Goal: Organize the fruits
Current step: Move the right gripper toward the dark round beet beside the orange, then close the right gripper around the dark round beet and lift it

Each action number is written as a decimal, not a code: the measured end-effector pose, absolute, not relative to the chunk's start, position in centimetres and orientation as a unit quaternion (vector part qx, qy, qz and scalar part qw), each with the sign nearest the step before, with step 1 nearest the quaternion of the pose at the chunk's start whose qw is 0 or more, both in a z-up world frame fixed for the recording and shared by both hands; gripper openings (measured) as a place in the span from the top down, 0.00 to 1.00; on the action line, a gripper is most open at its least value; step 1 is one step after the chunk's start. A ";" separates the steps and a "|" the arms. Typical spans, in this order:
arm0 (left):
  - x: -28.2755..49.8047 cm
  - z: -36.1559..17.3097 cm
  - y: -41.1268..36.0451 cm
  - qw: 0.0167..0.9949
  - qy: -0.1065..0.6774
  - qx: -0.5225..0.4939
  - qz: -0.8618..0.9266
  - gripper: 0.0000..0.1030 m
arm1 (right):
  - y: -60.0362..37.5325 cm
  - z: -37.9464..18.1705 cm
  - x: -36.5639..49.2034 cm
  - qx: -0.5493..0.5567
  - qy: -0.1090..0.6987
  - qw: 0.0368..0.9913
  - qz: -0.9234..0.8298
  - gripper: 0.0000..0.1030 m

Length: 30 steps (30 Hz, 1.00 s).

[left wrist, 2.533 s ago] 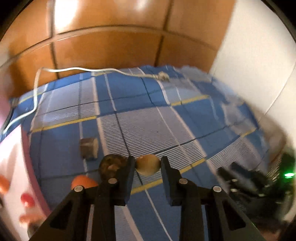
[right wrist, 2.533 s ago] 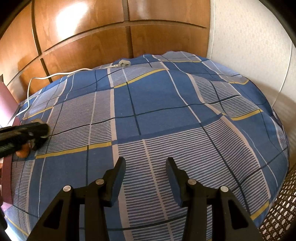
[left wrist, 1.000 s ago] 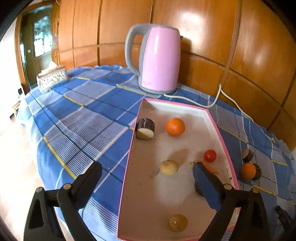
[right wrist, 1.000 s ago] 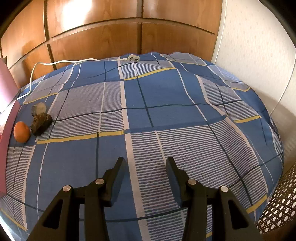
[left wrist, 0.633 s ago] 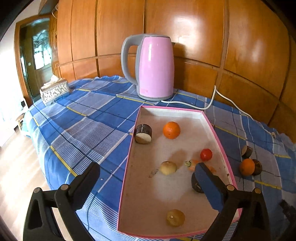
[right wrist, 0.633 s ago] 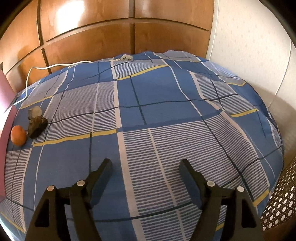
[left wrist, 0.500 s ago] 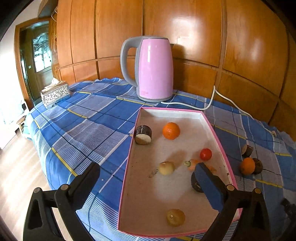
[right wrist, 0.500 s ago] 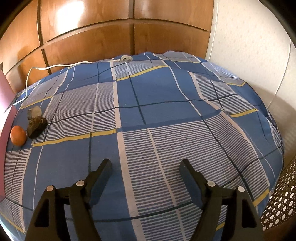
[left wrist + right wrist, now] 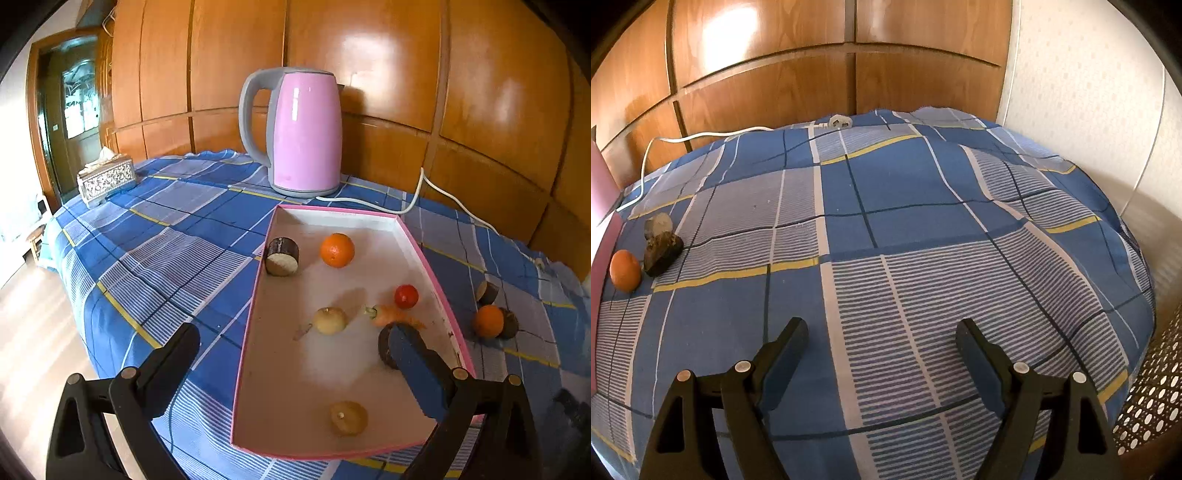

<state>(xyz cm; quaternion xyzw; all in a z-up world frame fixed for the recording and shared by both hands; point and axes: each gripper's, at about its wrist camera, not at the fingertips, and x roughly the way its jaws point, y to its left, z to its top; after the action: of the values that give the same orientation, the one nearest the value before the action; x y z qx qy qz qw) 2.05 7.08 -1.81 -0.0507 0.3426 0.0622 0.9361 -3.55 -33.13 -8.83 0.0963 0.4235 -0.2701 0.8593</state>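
A pink-rimmed tray [image 9: 258, 332] holds an orange [image 9: 337, 250], a tomato [image 9: 406, 296], a carrot [image 9: 391, 315], a pale round fruit [image 9: 330, 320], a yellowish fruit [image 9: 348, 418] and dark cut pieces [image 9: 282, 252]. My left gripper [image 9: 291, 338] hovers over the tray's near end, wide open and empty. On the cloth right of the tray lie a second orange [image 9: 625, 270], a dark lump [image 9: 662, 251] and a cut piece [image 9: 658, 223]. My right gripper [image 9: 882, 343] hangs above bare cloth far right of them, its jaws opening with nothing between them.
A pink kettle [image 9: 306, 133] stands behind the tray, its white cable [image 9: 417, 195] trailing right to a plug [image 9: 840, 121]. A tissue box [image 9: 106, 177] sits at the far left. A perforated basket [image 9: 1152, 398] is off the table's right edge, by the wall.
The left gripper, earlier closed around the pale fruit on the cloth, now stands open over the tray with that fruit lying inside. The right gripper's jaws have spread wider.
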 end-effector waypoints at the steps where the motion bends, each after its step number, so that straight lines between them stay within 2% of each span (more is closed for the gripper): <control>1: 2.0 -1.9 7.1 0.936 0.344 -0.051 0.059 0.00 | -33.2 -8.8 -3.5 0.097 0.426 0.858 -0.269 0.19; 23: 2.2 -2.6 5.8 0.930 0.362 -0.061 0.014 0.00 | -26.5 -6.6 3.5 0.120 0.460 0.878 -0.050 0.19; 28: 2.3 -2.8 6.1 0.928 0.367 -0.066 0.011 0.00 | -24.3 -6.3 5.9 0.077 0.466 0.881 -0.033 0.31; 30: 2.3 -2.7 6.2 0.928 0.365 -0.067 0.011 0.00 | -24.1 -6.3 6.9 0.068 0.468 0.881 -0.034 0.32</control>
<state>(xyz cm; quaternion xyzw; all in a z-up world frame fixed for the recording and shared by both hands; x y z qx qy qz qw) 2.31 6.20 -2.72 -0.0668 0.3655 0.0106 0.9284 6.91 -24.06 -6.32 0.0682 0.4677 -0.0343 0.8806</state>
